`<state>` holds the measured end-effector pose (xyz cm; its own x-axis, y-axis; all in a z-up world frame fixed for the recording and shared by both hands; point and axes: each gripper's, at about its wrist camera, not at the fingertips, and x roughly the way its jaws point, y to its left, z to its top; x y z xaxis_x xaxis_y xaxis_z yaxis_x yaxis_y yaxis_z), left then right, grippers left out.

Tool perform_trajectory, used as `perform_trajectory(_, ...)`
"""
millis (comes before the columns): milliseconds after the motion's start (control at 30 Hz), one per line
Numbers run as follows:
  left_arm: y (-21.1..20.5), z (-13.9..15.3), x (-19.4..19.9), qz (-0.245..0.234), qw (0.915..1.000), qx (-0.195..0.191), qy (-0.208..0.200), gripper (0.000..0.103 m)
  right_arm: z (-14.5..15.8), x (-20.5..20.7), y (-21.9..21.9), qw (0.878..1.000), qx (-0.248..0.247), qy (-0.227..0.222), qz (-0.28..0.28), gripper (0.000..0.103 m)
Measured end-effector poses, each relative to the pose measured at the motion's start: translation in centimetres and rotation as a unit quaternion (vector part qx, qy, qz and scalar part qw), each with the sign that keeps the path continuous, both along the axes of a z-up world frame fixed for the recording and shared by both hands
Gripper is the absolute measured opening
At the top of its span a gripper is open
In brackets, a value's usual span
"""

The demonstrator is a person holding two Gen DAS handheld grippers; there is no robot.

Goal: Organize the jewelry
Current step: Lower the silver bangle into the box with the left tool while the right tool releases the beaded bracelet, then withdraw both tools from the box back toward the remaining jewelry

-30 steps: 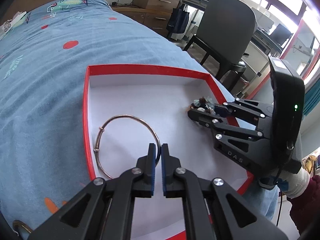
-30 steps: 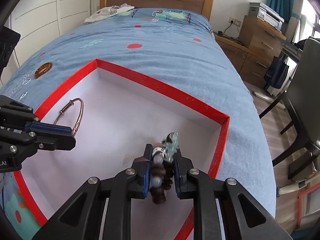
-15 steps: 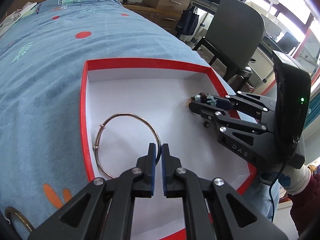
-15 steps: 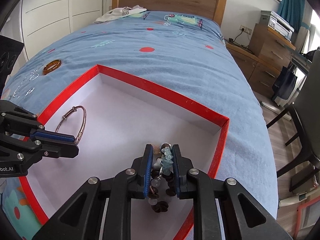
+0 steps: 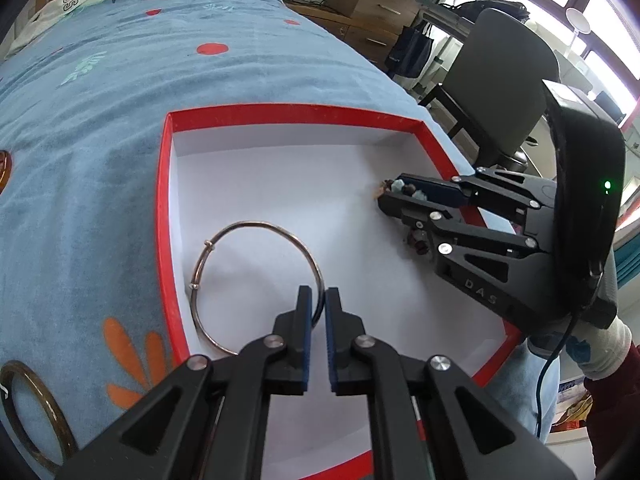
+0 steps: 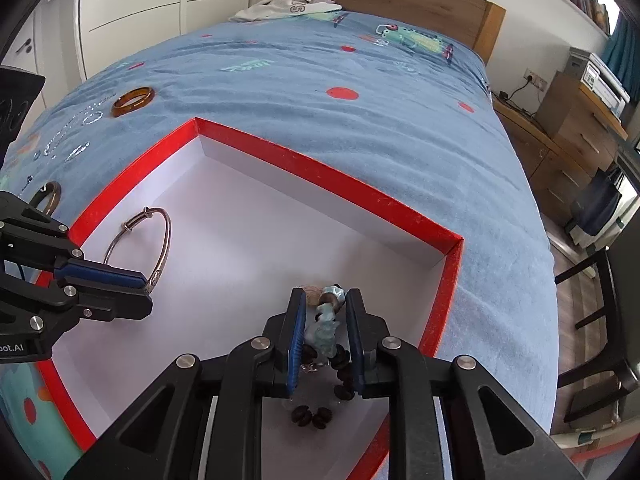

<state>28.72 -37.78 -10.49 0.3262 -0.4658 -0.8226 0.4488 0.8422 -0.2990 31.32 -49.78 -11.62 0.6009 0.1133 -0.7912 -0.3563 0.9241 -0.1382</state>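
Observation:
A red-walled box with a white floor lies on the blue bedspread. My left gripper is shut on a thin metal bangle, which rests inside the box at its left side. My right gripper is part open over the box's right corner. A beaded bracelet of brown and pale blue beads hangs between its fingers, its lower beads on the box floor; whether the pads still touch it I cannot tell.
An amber bangle and a darker ring lie on the bedspread left of the box. A silver chain lies there too. A dark chair and wooden drawers stand right of the bed.
My right gripper's fingers have spread apart and the beaded bracelet has sagged down onto the box floor. The left gripper has kept its hold on the metal bangle.

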Motion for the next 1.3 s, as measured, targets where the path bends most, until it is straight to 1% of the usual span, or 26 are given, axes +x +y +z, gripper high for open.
perform_trajectory(33,0.1,0.0,0.0,0.000,1.0000,0.001,0.001,0.008,0.1,0.0,0.1,1.000,-0.002,0.001,0.003,0.021)
perform_trajectory(300,0.3,0.1,-0.1,0.002,0.9999,-0.004,0.013,0.009,0.7,-0.6,1.0,1.000,-0.016,0.008,0.021,0.037)
perform_trajectory(367,0.4,0.3,-0.1,-0.003,0.9999,-0.009,0.014,0.009,1.1,-0.9,1.1,1.000,-0.018,0.007,0.021,0.050)
perform_trajectory(433,0.7,0.5,-0.2,-0.010,0.9998,-0.012,0.015,0.009,1.6,-1.2,1.0,1.000,-0.018,0.005,0.016,0.056)
perform_trajectory(467,0.8,0.7,-0.3,-0.013,0.9998,-0.010,0.013,0.010,1.8,-1.3,0.8,1.000,-0.019,0.006,0.012,0.057)
perform_trajectory(500,1.0,0.9,-0.4,-0.012,0.9998,-0.006,0.012,0.019,2.0,-1.6,0.6,1.000,-0.017,0.006,0.009,0.057)
perform_trajectory(533,1.2,1.0,-0.4,-0.009,0.9999,-0.006,0.011,0.032,2.2,-1.7,0.4,1.000,-0.019,0.006,0.006,0.057)
perform_trajectory(567,1.5,1.2,-0.5,-0.007,0.9999,-0.008,0.010,0.035,2.5,-2.0,0.2,1.000,-0.023,0.005,0.000,0.057)
perform_trajectory(700,2.0,2.3,-1.1,-0.014,0.9998,-0.012,0.009,0.035,4.5,-3.3,-0.6,1.000,-0.019,-0.004,-0.018,0.058)
perform_trajectory(867,2.9,5.5,-2.9,-0.016,0.9997,-0.016,-0.013,0.035,8.0,-6.3,-2.2,0.998,-0.008,-0.023,-0.055,0.058)
perform_trajectory(967,4.4,8.1,-4.7,-0.015,0.9988,-0.014,-0.044,0.035,10.4,-8.5,-3.2,0.996,-0.003,-0.039,-0.081,0.059)
perform_trajectory(1067,6.7,10.8,-6.3,-0.005,0.9972,-0.014,-0.074,0.035,13.4,-11.2,-3.9,0.992,0.004,-0.058,-0.108,0.059)
perform_trajectory(1133,8.9,12.8,-7.6,0.008,0.9946,-0.013,-0.103,0.035,15.4,-13.0,-4.0,0.990,0.011,-0.075,-0.121,0.059)
perform_trajectory(1200,11.2,14.6,-8.7,0.020,0.9920,-0.010,-0.124,0.035,17.7,-15.0,-3.7,0.987,0.019,-0.095,-0.131,0.059)
perform_trajectory(1300,15.1,17.1,-10.6,0.036,0.9889,-0.004,-0.144,0.035,20.4,-17.5,-2.6,0.982,0.030,-0.118,-0.142,0.060)
